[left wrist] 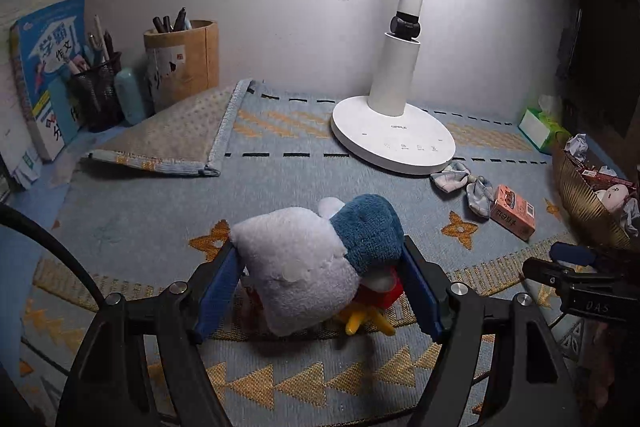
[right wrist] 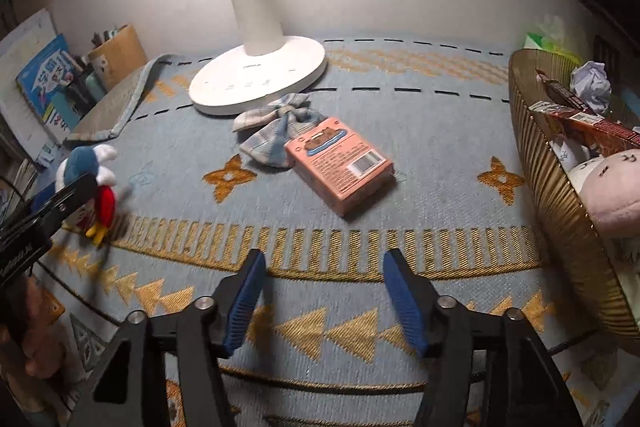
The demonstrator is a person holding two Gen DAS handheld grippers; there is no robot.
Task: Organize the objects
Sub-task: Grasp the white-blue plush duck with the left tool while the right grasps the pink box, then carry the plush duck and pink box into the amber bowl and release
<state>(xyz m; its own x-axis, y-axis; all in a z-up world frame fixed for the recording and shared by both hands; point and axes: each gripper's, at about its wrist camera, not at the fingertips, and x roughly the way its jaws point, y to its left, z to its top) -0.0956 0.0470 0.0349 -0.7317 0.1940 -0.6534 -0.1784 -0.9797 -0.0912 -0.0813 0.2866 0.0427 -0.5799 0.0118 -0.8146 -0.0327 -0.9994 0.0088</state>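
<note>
Between the blue pads of the left claw (left wrist: 320,283), near the front edge of the counter (left wrist: 140,211), sits a plush duck (left wrist: 316,259) with a white body, blue cap, red bow and yellow feet. Both pads press into its sides, so the left claw is clenched on the toy. The right claw (right wrist: 324,301) hangs released over bare mat, nothing between its pads.

The step in hand looks like the carrying of the toy to a storage place, and the gold ribbed basket (right wrist: 560,195) at the far right, already holding a pink plush, a crumpled paper and a wrapper, seems the likely goal. That move would call for lifting the soft duck clear of the mat, crossing to the right past the right claw, and letting go only once it is over the rim. Meanwhile the pink box (right wrist: 340,171) lies flat mid-counter, touching a checked cloth bow (right wrist: 276,131) just beside the lamp base (right wrist: 256,79); the free right claw could take either.

A blue woven mat (right wrist: 420,155) with orange stars and triangles covers the counter, its far-left corner folded back. Behind stand a white wall, a pen cup (left wrist: 184,63), a mesh pen holder (left wrist: 98,91), leaning books (left wrist: 48,67) and a green tissue pack (left wrist: 540,129). Light comes from the lamp; the edges are dim.
</note>
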